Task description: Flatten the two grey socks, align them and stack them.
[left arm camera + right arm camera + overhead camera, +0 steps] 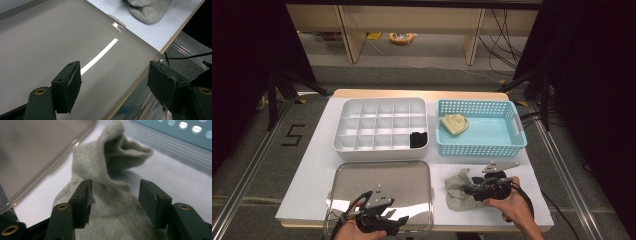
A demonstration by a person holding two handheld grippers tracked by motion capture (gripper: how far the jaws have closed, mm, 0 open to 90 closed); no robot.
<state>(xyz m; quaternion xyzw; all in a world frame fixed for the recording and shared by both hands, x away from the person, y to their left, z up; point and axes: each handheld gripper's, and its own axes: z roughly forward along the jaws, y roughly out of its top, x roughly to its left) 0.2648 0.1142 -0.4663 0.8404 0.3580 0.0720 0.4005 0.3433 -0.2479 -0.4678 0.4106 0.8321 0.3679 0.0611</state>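
We saw the steel tray (382, 180) at the table's near left, our left gripper (113, 82) hanging spread above its corner. Just right of it lay the grey sock (110, 195), rumpled, soft-knit, cuff gaping upward, between the parted jaws of our right gripper (115, 200).

left hand-held gripper (401, 221) jaws apart; right hand-held gripper (466, 189) jaws apart.
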